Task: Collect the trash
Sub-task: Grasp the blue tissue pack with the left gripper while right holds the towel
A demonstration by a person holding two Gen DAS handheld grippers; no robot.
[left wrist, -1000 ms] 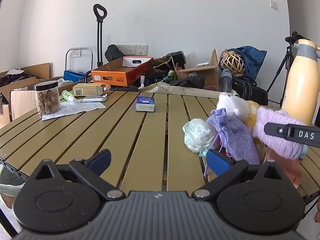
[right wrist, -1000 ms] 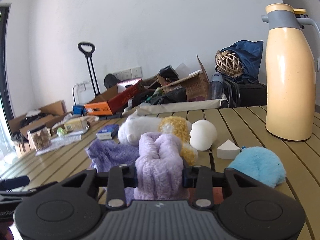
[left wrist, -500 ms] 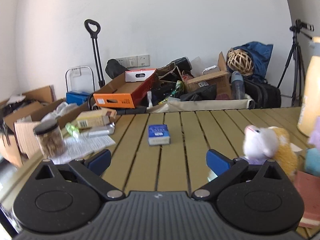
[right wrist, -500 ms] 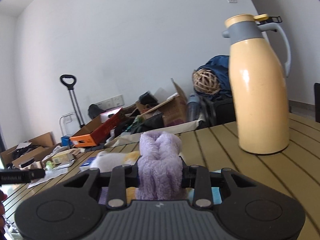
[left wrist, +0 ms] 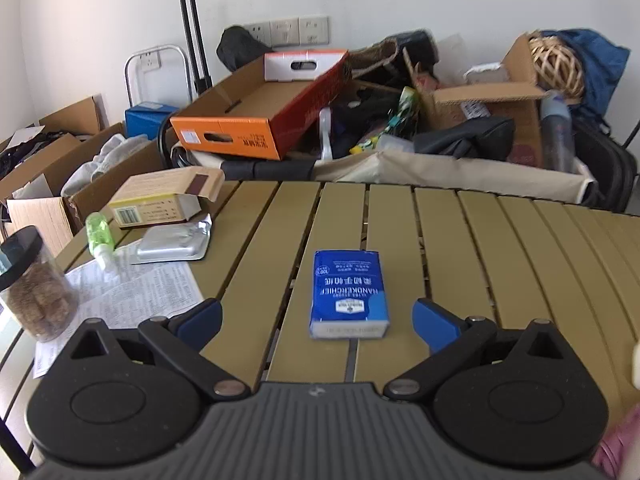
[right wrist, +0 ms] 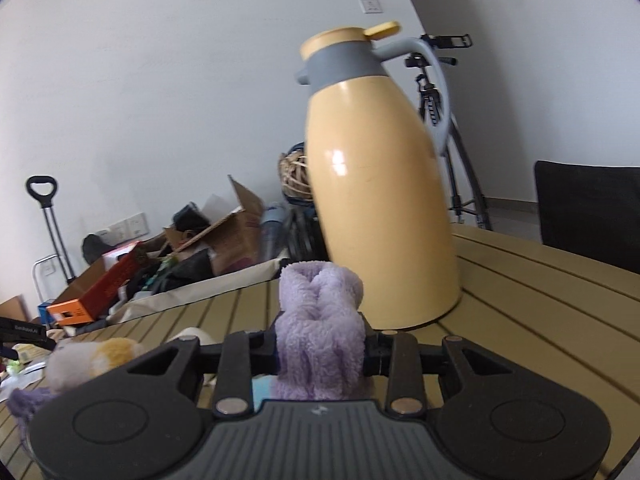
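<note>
The right tongs [right wrist: 320,354] pinch a fluffy lilac cloth [right wrist: 320,320], its soft folds bulging above the jaws. The left tongs [left wrist: 316,318] are spread wide over the slatted olive bench [left wrist: 500,248], a flat blue tissue pack [left wrist: 347,294] lying between their tips. Farther left lie a printed sheet [left wrist: 132,292], a silver foil pack [left wrist: 174,242] and a cardboard box [left wrist: 160,198]. Behind the cloth stands a glossy yellow jug [right wrist: 380,200].

Cluttered home storage room; slatted table [left wrist: 460,232]; cardboard boxes [left wrist: 256,120]; wall sockets [left wrist: 298,31]; tripod [right wrist: 436,92]
</note>
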